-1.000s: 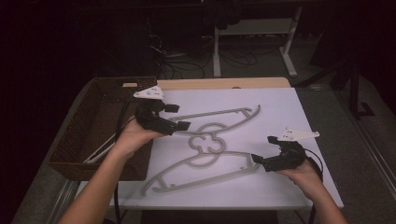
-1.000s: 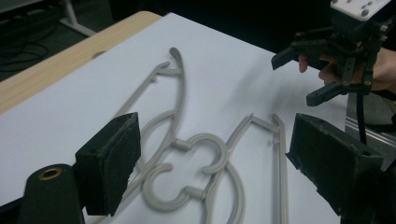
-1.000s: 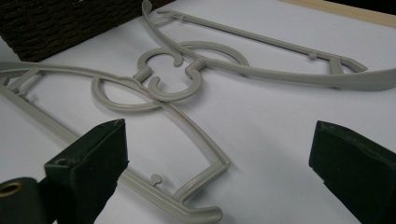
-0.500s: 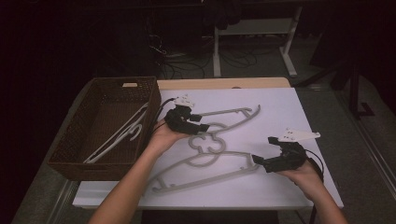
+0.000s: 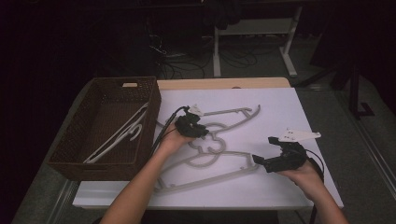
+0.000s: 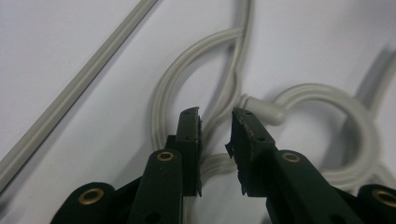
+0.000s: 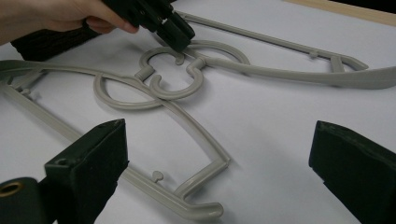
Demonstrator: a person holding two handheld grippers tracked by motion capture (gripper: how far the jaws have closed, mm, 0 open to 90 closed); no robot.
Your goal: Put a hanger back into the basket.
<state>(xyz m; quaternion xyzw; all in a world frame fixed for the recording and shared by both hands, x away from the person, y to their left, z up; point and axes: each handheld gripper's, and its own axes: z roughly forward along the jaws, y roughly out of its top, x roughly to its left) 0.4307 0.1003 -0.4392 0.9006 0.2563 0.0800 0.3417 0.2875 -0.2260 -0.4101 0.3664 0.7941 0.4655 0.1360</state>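
— Right gripper view first: what do your jaws show?
— My right gripper (image 7: 219, 163) is spread wide over the near grey hanger (image 7: 187, 198) on the desk (image 5: 280, 191).
— Farther off?
— My left gripper (image 6: 217, 116) stands slightly parted over the hangers' interlocked hooks (image 6: 196, 88); beyond, a wicker basket (image 5: 65, 154) holds a white hanger (image 5: 119, 135).

Both forearms are seen bare, with no sleeves worn. The left gripper (image 6: 215, 122) is built of black jaws with worn, chipped inner edges and brass-coloured rivets at the joints, and a black cable is trailed from it. The right gripper (image 5: 259, 161) is likewise black, topped by a grey three-cornered plate.
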